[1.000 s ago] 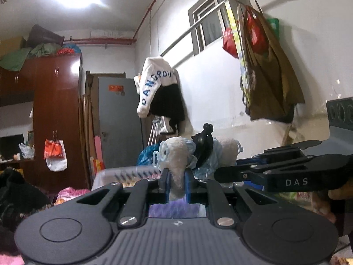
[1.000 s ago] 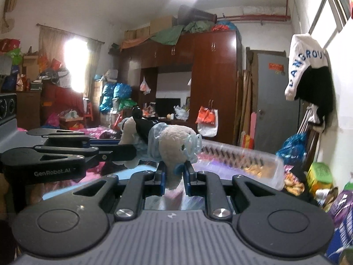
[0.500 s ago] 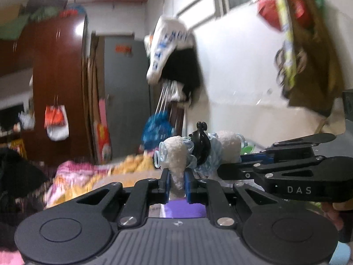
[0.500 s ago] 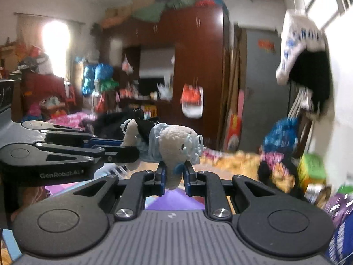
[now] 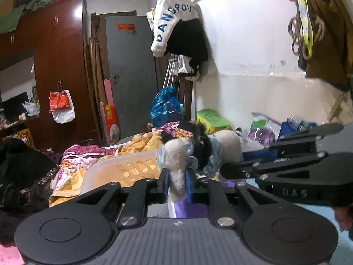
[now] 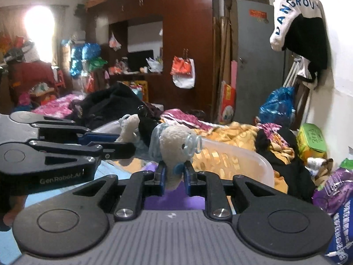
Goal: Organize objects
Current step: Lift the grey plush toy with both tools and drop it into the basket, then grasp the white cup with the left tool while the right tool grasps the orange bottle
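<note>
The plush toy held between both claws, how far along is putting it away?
Done: the plush toy is lifted, one limb in the left claw, another in the right claw, next to the translucent basket. In hand: both claws' jaws are opening with the limbs between them, so a release looks underway. Left: the toy is not yet in the basket, and clothes lie loose on the bed.

Your left gripper (image 5: 177,184) and right gripper (image 6: 174,177) are black, with blue finger pads, silver screws, round discs at the lower corners, and white "DAS" and "GenRobot.AI" lettering.
</note>
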Demonstrator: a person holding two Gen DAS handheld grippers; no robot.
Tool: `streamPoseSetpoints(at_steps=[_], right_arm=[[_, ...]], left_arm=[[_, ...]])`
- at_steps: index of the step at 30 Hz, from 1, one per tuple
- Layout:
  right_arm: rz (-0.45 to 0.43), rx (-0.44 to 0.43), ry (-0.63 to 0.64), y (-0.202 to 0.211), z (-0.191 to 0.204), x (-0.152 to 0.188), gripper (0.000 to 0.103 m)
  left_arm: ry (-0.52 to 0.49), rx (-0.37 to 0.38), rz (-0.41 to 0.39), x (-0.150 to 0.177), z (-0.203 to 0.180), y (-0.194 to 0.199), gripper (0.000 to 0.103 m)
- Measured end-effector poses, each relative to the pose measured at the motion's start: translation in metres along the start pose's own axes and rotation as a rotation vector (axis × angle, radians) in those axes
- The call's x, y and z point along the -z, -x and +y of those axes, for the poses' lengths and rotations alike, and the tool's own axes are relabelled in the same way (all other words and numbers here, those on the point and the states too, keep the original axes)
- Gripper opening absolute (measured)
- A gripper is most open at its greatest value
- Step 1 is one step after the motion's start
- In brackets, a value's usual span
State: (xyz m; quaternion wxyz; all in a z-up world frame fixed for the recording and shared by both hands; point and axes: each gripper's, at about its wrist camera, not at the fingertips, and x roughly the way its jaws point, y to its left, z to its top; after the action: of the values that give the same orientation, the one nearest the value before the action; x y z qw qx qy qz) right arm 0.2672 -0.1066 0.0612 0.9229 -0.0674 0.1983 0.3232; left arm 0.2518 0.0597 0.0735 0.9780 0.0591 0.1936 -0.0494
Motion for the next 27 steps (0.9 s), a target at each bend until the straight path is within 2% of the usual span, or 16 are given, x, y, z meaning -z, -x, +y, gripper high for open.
streamPoseSetpoints(at_steps=[1, 2, 3, 4, 6, 7, 9, 12, 15, 17, 19, 23, 25, 27], right_arm=[[0.004, 0.001, -0.015, 0.001, -0.001, 0.001, 0.048], [0.010, 0.010, -0.026, 0.003, -0.002, 0.001, 0.052], [0.005, 0.028, -0.036, 0.007, -0.002, 0.001, 0.064], [-0.018, 0.048, -0.040, 0.014, -0.003, 0.002, 0.079], [-0.083, 0.053, -0.042, 0.034, -0.003, 0.005, 0.095], [-0.115, 0.040, -0.053, 0.047, -0.004, 0.009, 0.097], [-0.155, 0.021, -0.080, 0.072, -0.006, 0.019, 0.101], [-0.187, 0.056, -0.087, 0.107, -0.007, 0.048, 0.103], [-0.193, 0.095, -0.109, 0.131, -0.016, 0.085, 0.103], [-0.162, 0.089, -0.185, 0.136, -0.029, 0.109, 0.103], [-0.112, 0.096, -0.250, 0.131, -0.041, 0.120, 0.103], [-0.048, 0.095, -0.300, 0.117, -0.053, 0.133, 0.103], [-0.011, 0.090, -0.305, 0.111, -0.050, 0.135, 0.090], [0.015, 0.121, -0.274, 0.106, -0.042, 0.143, 0.086]], left_arm=[[-0.006, -0.020, -0.003, 0.001, -0.001, -0.001, 0.040], [-0.011, -0.063, -0.012, 0.002, -0.001, 0.001, 0.052], [-0.016, -0.102, -0.021, 0.004, -0.001, 0.004, 0.066], [-0.012, -0.117, -0.037, 0.004, 0.000, 0.008, 0.071], [0.002, -0.113, -0.092, 0.007, 0.001, 0.027, 0.075], [0.010, -0.106, -0.128, 0.009, 0.002, 0.040, 0.075], [0.009, -0.095, -0.185, 0.017, 0.000, 0.071, 0.079], [-0.018, -0.101, -0.247, 0.041, -0.008, 0.117, 0.087], [-0.016, -0.091, -0.245, 0.075, -0.014, 0.147, 0.087], [-0.011, -0.093, -0.245, 0.094, -0.016, 0.155, 0.087], [-0.006, -0.112, -0.226, 0.109, -0.015, 0.156, 0.087], [0.010, -0.121, -0.170, 0.126, -0.009, 0.142, 0.087], [0.018, -0.120, -0.140, 0.129, -0.005, 0.132, 0.087], [0.028, -0.108, -0.116, 0.131, 0.001, 0.122, 0.087]])
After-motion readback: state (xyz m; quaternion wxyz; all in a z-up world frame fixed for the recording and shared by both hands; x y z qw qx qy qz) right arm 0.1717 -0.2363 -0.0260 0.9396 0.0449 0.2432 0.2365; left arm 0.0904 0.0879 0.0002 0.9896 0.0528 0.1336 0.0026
